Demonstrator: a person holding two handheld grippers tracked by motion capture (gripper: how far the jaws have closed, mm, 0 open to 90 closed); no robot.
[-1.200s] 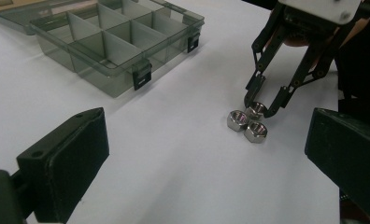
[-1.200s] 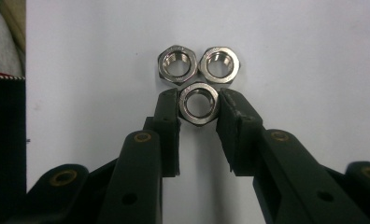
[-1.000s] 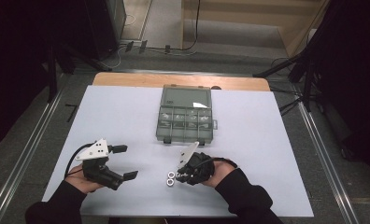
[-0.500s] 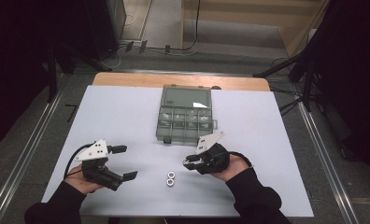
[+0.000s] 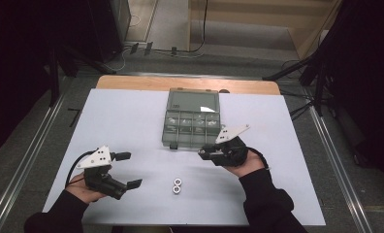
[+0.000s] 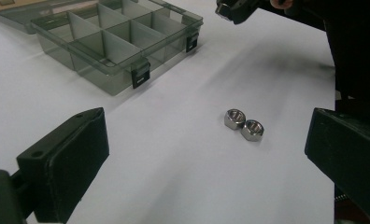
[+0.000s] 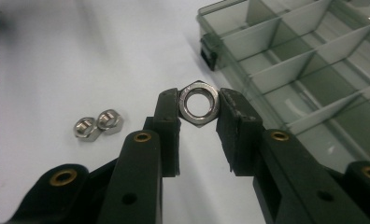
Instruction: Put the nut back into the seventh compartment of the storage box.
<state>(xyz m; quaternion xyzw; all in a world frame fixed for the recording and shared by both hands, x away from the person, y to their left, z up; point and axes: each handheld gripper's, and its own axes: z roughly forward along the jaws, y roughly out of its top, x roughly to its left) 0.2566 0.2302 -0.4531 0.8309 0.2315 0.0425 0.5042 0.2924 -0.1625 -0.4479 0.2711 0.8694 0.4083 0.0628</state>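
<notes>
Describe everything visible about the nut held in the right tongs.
The held nut is a hexagonal nut of shiny silver metal, with a round bore facing the right gripper view's camera. It stands on edge, clamped on two opposite flats between the black tips of the right tongs, lifted off the white table. Nothing else touches it. It hangs beside the near corner of the open clear organiser box, apart from two more nuts lying on the table.

Compartment box (image 5: 190,124) sits mid-table (image 5: 132,121), far side; two nuts (image 5: 177,186) touching each other lie near of it; held nut (image 7: 199,103) probably just off the box's near-right corner, between right gripper (image 7: 199,109) jaws.
</notes>
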